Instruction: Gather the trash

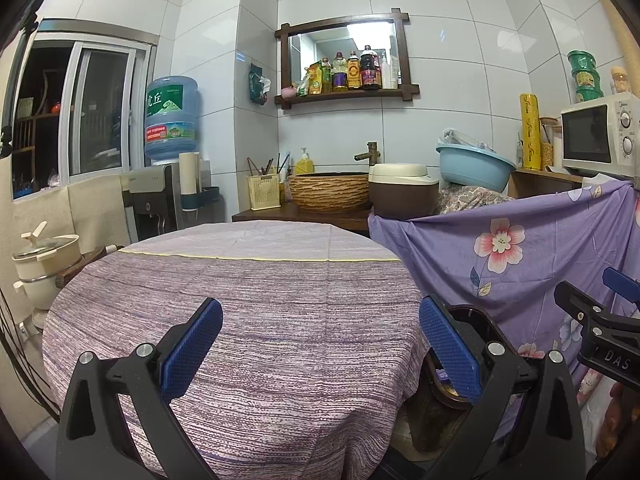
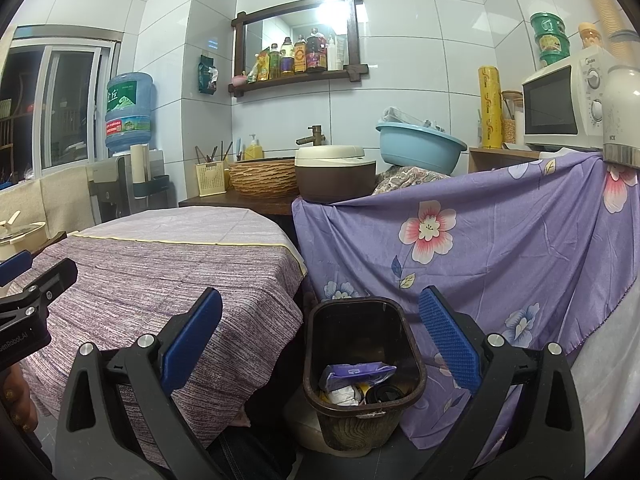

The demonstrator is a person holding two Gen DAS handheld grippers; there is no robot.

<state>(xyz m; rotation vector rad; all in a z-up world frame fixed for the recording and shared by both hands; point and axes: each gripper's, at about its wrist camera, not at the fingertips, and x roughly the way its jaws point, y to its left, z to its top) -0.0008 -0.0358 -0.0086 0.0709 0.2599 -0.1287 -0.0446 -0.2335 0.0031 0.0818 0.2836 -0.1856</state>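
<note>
Round table [image 1: 256, 320] under a purple striped cloth [image 2: 160, 280], cloth hanging over the edge; nothing on top. Floor beside it: dark brown bin [image 2: 362, 364] standing upright between table and a flowered purple sheet [image 2: 500, 248]. Wrappers and crumpled paper [image 2: 352, 382] lie inside.

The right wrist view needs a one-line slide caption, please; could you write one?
Open right tool above a brown bin holding trash, between table and floral sheet.

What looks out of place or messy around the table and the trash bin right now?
Nothing stands out. The striped tablecloth shows no litter or spills, and the brown bin stands upright on the floor with wrappers inside. Both the left gripper and right gripper are open and hold nothing.
</note>
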